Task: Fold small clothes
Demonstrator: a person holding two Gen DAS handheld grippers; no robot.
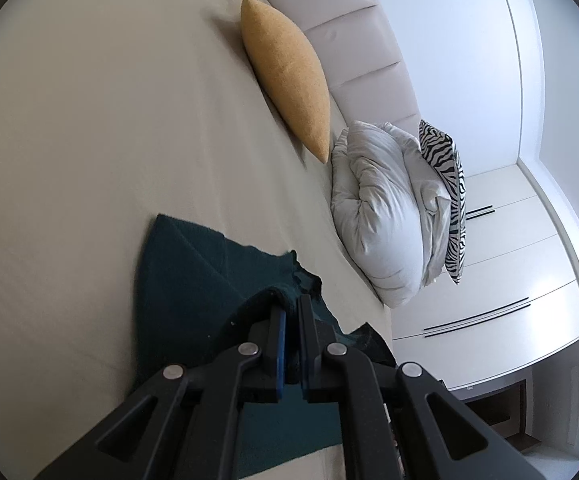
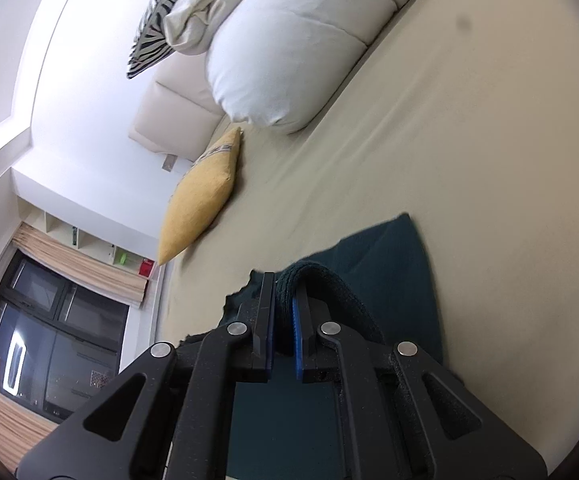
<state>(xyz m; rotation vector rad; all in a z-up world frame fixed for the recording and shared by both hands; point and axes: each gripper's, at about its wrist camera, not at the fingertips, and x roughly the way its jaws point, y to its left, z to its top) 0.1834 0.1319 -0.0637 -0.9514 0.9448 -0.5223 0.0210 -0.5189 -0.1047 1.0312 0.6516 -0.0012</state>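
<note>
A dark teal garment (image 1: 193, 264) lies on the beige bed sheet (image 1: 89, 120). My left gripper (image 1: 291, 304) is shut on a raised edge of the garment, the cloth pinched between the two black fingers with blue pads. The rest of the garment spreads to the left and below the fingers. In the right wrist view the same teal garment (image 2: 389, 256) lies on the sheet (image 2: 489, 160). My right gripper (image 2: 285, 284) is shut on a thick rolled fold of it, lifted a little off the bed.
A yellow cushion (image 1: 285, 76) and a crumpled white duvet (image 1: 385, 208) with a zebra-print cushion (image 1: 449, 196) lie along the padded headboard (image 1: 369, 40). White cabinets (image 1: 509, 272) stand past the bed edge. The right wrist view shows a dark window (image 2: 49, 336) and shelves.
</note>
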